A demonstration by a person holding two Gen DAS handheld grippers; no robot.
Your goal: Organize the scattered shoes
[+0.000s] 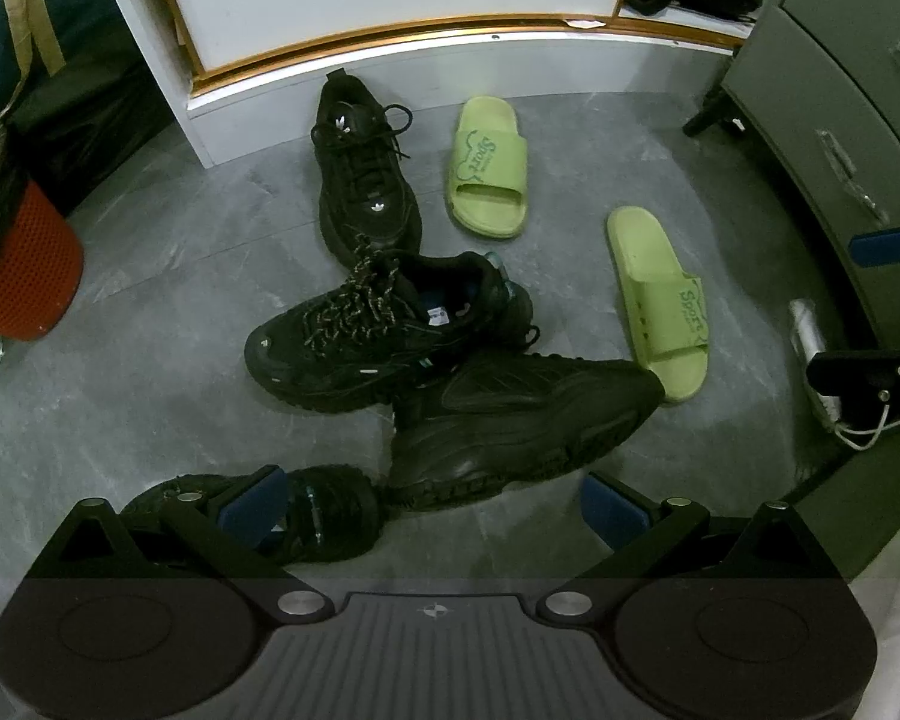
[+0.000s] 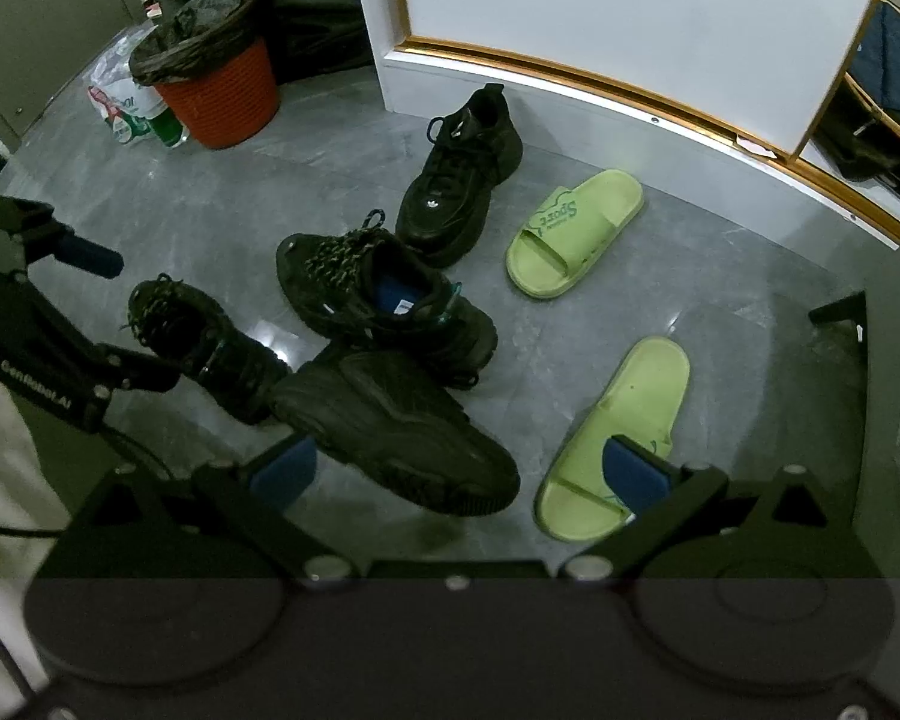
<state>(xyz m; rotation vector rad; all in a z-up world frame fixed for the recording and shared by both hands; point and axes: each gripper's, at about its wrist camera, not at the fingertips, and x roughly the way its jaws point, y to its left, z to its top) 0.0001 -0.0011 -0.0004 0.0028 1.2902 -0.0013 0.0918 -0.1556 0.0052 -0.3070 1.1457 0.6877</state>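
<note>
Several black sneakers lie in a heap on the grey floor. One [image 1: 366, 174] [image 2: 459, 174] lies by the white cabinet base, a laced one [image 1: 384, 324] [image 2: 384, 294] rests in the middle, a plain one [image 1: 522, 420] [image 2: 390, 426] overlaps it, and another [image 1: 306, 510] [image 2: 204, 342] lies nearest. Two green slides lie apart: one [image 1: 487, 165] [image 2: 573, 234] near the cabinet, one [image 1: 660, 300] [image 2: 615, 438] to the right. My left gripper [image 1: 432, 504] is open above the nearest sneakers. My right gripper [image 2: 459, 471] is open above the plain sneaker and the right slide.
A white cabinet with gold trim [image 1: 390, 60] [image 2: 630, 78] stands at the back. A red bin with a black liner [image 2: 216, 90] [image 1: 24, 264] stands at the left with bottles beside it. A grey drawer unit [image 1: 840, 120] is at the right. A white power strip [image 1: 810, 348] lies by it.
</note>
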